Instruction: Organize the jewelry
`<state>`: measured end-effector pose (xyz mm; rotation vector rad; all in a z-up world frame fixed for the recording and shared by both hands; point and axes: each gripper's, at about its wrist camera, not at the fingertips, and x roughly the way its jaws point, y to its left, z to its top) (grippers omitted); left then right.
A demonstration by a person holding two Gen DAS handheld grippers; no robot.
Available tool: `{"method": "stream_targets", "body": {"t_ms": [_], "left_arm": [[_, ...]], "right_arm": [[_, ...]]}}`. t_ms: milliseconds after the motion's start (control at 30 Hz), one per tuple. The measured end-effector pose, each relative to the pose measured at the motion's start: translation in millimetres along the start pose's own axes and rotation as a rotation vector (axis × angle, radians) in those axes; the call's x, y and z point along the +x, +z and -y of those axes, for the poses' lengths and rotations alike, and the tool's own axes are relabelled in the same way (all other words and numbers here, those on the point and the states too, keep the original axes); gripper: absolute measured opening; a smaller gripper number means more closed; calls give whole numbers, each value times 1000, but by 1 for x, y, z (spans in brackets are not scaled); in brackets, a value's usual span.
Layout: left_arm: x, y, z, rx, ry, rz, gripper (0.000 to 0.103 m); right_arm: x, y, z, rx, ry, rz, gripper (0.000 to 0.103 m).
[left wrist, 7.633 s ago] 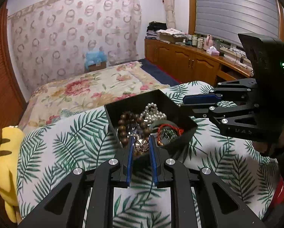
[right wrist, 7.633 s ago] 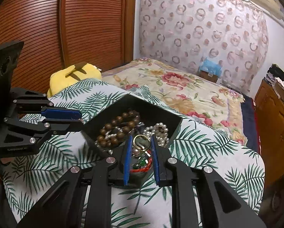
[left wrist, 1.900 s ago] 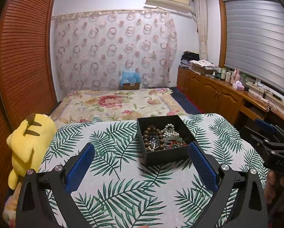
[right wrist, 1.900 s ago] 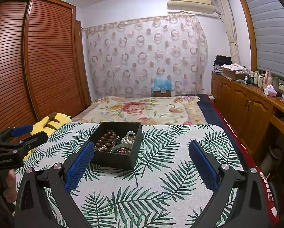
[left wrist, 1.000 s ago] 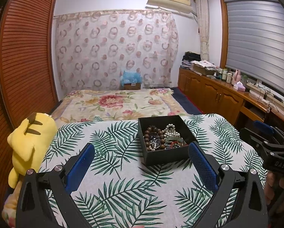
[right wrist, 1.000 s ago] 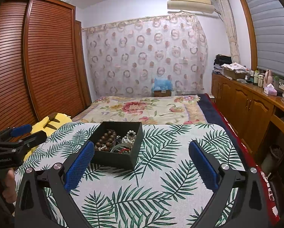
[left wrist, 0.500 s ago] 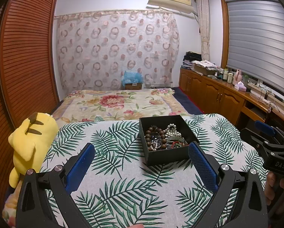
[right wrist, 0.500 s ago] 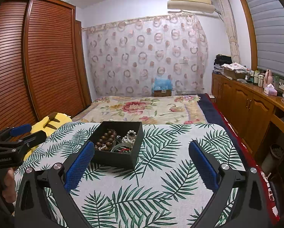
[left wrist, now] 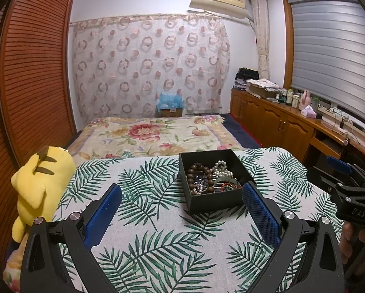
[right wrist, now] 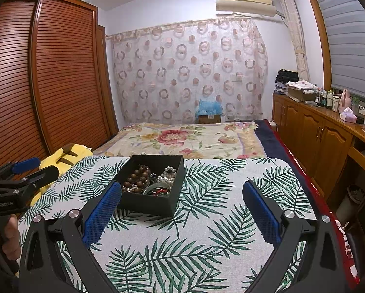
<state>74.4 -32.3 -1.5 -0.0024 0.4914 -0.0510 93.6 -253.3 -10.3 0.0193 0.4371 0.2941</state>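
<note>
A black open box (left wrist: pixel 227 199) stands on the leaf-print tablecloth (left wrist: pixel 146 244). It holds brown wooden beads (left wrist: pixel 194 178), a white pearl string (left wrist: pixel 222 168) and red and green pieces. The box also shows in the right wrist view (right wrist: pixel 146 205), with beads (right wrist: pixel 136 180) and pearls (right wrist: pixel 169 174) inside. My left gripper (left wrist: pixel 181 205) is open and empty, held back from the box on its near side. My right gripper (right wrist: pixel 181 205) is open and empty, near the box's right front corner. Each gripper shows in the other's view, at the right edge (left wrist: pixel 348 190) and at the left edge (right wrist: pixel 19 178).
A yellow plush toy (left wrist: pixel 41 183) lies at the table's left edge. Beyond the table is a bed with a floral cover (left wrist: pixel 148 134). A wooden wardrobe (right wrist: pixel 36 85) is on the left and a low wooden cabinet (right wrist: pixel 324 134) on the right.
Earlier both grippers were shut on jewelry pieces over the box. Both are now open, empty and drawn back. Over the last second almost nothing has moved.
</note>
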Motion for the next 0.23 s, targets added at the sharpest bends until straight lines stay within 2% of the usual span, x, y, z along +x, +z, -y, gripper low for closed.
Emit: {"method": "stream_targets", "body": {"t_ms": [233], "left_arm": [[-1, 0, -4, -10, 8, 6, 95]], "right_arm": [[2, -2, -6, 1, -3, 2, 100]]}}
